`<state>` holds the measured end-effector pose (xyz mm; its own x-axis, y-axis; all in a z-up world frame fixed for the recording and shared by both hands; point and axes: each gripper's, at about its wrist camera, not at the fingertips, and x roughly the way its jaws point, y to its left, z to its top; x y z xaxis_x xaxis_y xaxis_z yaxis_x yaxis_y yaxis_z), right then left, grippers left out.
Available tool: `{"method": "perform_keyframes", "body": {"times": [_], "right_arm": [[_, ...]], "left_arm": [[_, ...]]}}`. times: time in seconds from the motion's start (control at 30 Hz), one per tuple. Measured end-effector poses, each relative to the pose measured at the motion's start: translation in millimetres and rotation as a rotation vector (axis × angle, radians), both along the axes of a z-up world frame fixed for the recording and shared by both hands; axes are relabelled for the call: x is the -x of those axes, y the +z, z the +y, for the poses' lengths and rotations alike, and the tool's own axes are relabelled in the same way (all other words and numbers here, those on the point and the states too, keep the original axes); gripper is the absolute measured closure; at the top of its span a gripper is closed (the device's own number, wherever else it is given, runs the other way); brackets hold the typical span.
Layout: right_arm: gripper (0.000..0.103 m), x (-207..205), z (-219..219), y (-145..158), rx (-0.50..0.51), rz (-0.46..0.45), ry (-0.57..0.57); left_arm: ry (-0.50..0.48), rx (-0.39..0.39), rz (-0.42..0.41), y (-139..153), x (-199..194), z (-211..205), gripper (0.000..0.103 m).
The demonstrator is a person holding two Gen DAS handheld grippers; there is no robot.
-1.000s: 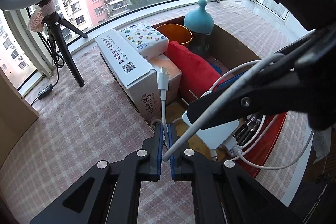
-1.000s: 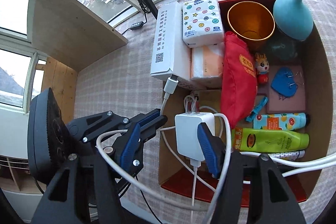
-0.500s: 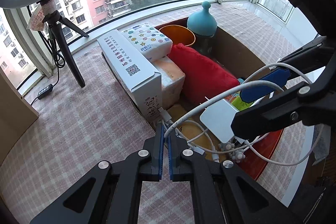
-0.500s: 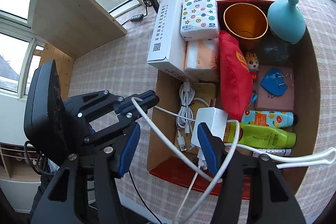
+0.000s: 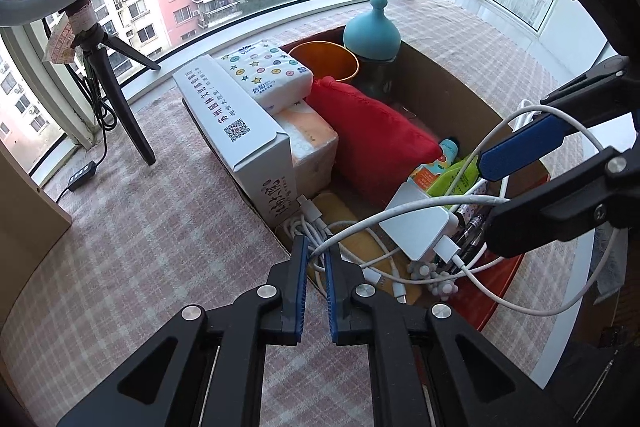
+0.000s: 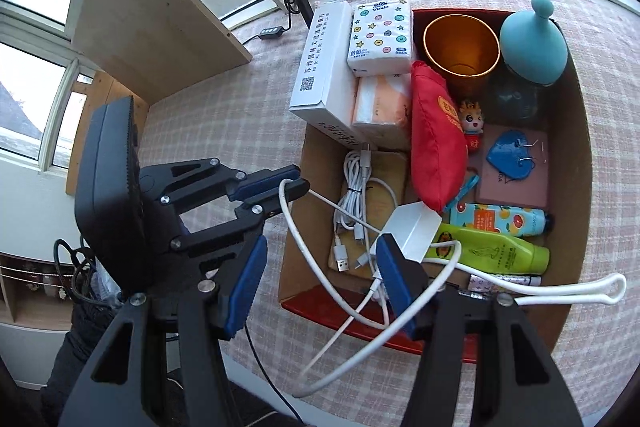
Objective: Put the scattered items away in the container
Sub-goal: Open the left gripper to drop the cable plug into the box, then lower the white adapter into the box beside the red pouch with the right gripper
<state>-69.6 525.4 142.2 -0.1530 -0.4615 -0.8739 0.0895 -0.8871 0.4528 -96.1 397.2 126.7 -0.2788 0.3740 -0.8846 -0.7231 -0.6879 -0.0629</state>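
The white charger block has been set inside the cardboard box, near its front edge, with its cable looped out over the rim. The left gripper is opening, the cable running between its narrow jaws. The right gripper is held half-wide and empty, the cable draped over one finger. Next, the trailing loop probably needs tucking into the box.

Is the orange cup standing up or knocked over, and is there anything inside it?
Standing up and empty. The orange cup sits at the back of the cardboard box with its round mouth facing up, and the right wrist view shows its bare bottom.
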Motion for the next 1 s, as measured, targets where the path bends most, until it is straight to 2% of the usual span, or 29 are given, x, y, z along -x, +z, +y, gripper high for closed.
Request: {"method": "perform_keyframes", "body": {"times": [0.1,0.2,0.3,0.4,0.67,0.77,0.93,1.0], "right_arm": [[0.047,-6.0,4.3,-7.8,-0.048,-0.024,0.016],[0.047,-11.7,14.4,-15.6,0.016,-0.069,0.005],[0.047,-18.1,19.4,-22.8,0.027,-0.103,-0.012],[0.047,-29.1,28.8,-22.9,0.029,-0.097,-0.042],[0.047,-73.1,78.1,-20.3,0.189,-0.080,-0.171],[0.053,-88.1,95.2,-8.6,0.198,-0.004,-0.253],[0.054,-61.8,108.6,-18.0,0.148,-0.009,-0.331],[0.059,-43.1,107.6,-28.8,0.114,-0.031,-0.345]], "left_arm": [[-0.016,0.012,-0.009,-1.0,-2.4,0.9,0.094],[-0.032,0.023,-0.016,-4.1,-5.6,4.0,0.094],[-0.040,0.023,-0.016,-3.3,-8.8,4.8,0.094],[-0.044,0.014,-0.011,2.2,-12.6,0.1,0.094],[-0.054,-0.015,0.035,26.3,-27.0,-17.3,0.094],[-0.056,-0.032,0.044,33.6,-31.2,-21.2,0.094],[-0.043,-0.050,0.063,41.0,-34.6,-28.0,0.093],[-0.032,-0.057,0.062,41.9,-34.7,-32.4,0.093]]}}
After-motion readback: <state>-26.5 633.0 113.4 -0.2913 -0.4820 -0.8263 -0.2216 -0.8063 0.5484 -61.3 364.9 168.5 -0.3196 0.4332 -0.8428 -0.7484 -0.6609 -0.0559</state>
